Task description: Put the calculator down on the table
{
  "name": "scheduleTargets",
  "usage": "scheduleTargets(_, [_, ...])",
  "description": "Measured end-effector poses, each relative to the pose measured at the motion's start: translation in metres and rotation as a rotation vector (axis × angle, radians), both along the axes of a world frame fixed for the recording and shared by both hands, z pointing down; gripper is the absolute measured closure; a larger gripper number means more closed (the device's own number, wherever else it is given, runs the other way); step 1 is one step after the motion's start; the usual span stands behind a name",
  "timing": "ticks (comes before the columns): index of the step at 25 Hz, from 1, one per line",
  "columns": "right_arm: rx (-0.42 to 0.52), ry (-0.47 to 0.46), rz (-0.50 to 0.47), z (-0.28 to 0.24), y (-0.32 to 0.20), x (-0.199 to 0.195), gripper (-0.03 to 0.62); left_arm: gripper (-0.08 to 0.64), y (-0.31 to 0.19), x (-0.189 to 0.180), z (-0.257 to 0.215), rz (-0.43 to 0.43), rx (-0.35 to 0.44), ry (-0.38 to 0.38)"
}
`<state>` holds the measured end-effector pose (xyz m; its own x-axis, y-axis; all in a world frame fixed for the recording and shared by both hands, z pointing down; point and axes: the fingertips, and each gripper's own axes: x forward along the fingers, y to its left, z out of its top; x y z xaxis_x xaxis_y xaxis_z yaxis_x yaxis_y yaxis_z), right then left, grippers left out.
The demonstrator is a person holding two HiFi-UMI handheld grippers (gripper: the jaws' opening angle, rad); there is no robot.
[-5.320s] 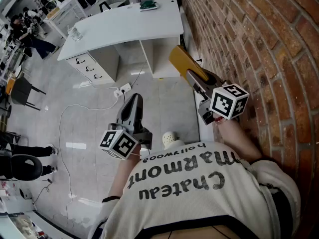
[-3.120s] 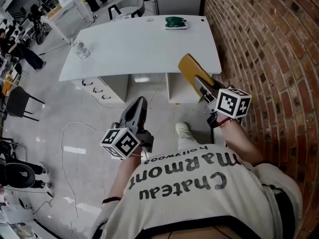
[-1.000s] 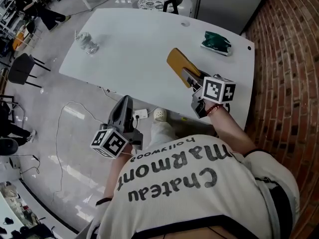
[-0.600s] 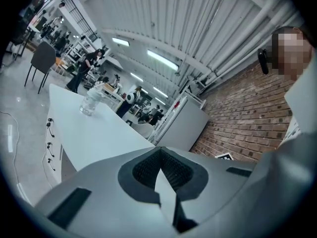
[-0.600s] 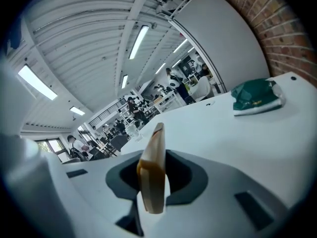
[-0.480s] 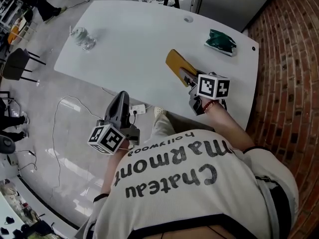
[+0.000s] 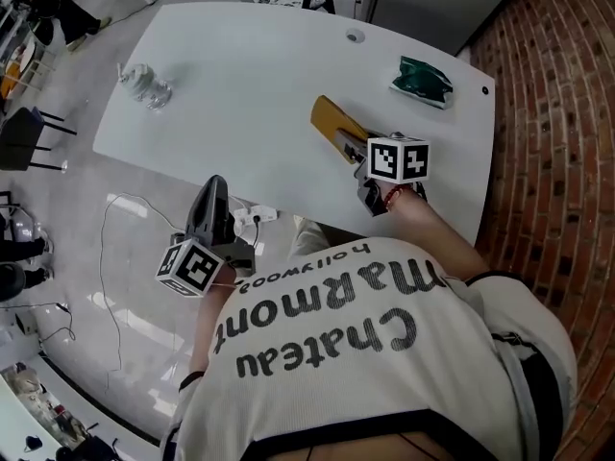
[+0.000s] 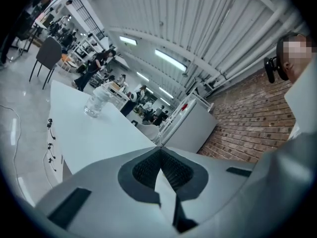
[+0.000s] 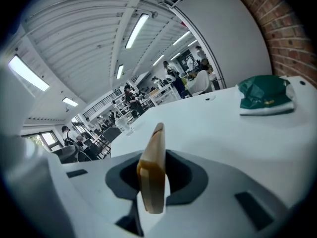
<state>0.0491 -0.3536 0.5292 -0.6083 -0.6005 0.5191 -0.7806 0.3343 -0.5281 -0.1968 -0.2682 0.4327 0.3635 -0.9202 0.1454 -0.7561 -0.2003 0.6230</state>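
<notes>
The calculator [image 7: 332, 123] is a flat yellow-brown slab, held edge-on in my right gripper [image 7: 348, 145] over the near right part of the white table [image 7: 240, 75]. In the right gripper view the calculator [image 9: 152, 170] stands on edge between the jaws, which are shut on it, with the white table [image 9: 223, 128] stretching beyond. My left gripper [image 7: 209, 211] hangs below the table's near edge, over the floor, with its jaws pressed together and nothing between them. In the left gripper view my left gripper [image 8: 161, 158] points along the table [image 8: 94, 138].
A green bag [image 7: 423, 79] lies at the table's far right, also visible as the green bag [image 9: 264, 98]. A clear crumpled bottle [image 7: 146, 83] sits at the left end. A brick wall [image 7: 557, 113] runs along the right. Cables [image 7: 125, 229] lie on the floor.
The right gripper has carried the calculator lower and further over the table. The left gripper has drifted left and down in the head view. The table now fills more of the view.
</notes>
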Motion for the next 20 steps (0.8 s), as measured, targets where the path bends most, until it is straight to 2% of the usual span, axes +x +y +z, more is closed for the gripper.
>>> scheduleTargets(7, [-0.024, 0.049, -0.009, 0.02, -0.006, 0.003, 0.503, 0.558, -0.012, -0.006, 0.002, -0.017, 0.003, 0.0])
scheduleTargets(20, [-0.045, 0.081, -0.024, 0.03, -0.002, 0.001, 0.501, 0.558, -0.011, -0.006, 0.008, -0.015, -0.004, 0.003])
